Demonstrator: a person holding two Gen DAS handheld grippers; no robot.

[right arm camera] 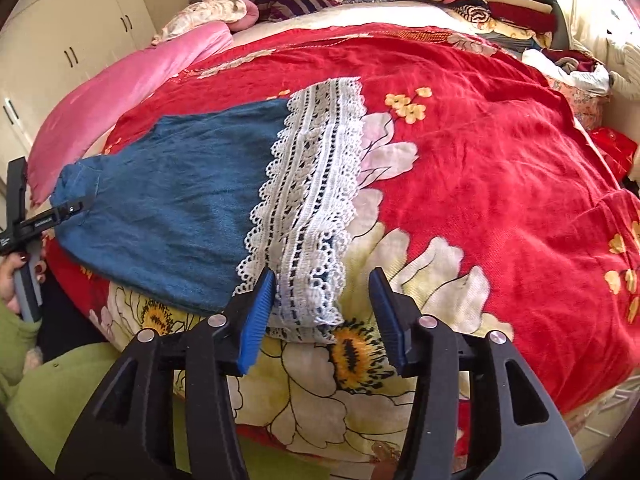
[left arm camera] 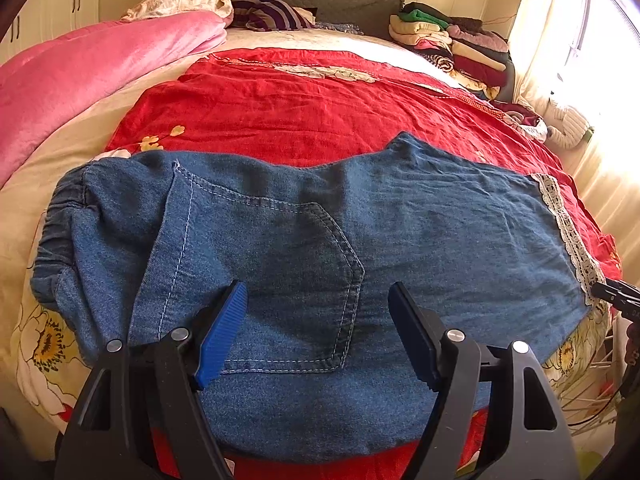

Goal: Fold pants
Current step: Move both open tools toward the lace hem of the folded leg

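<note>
Blue denim pants (left arm camera: 320, 248) lie flat across the red floral bedspread (left arm camera: 304, 112), folded lengthwise, waistband at the left and a white lace hem (left arm camera: 568, 236) at the right. A back pocket faces up. My left gripper (left arm camera: 316, 304) is open and empty, just above the seat near the pocket. In the right wrist view the pants (right arm camera: 172, 200) end in the lace hem (right arm camera: 312, 208). My right gripper (right arm camera: 322, 284) is open and empty, with its fingers either side of the hem's near corner.
A pink quilt (left arm camera: 88, 76) lies along the bed's left side. Pillows and a striped garment (left arm camera: 268, 12) sit at the headboard. A stack of folded clothes (left arm camera: 452, 40) stands at the far right by the curtain. White cabinets (right arm camera: 80, 40) line the left wall.
</note>
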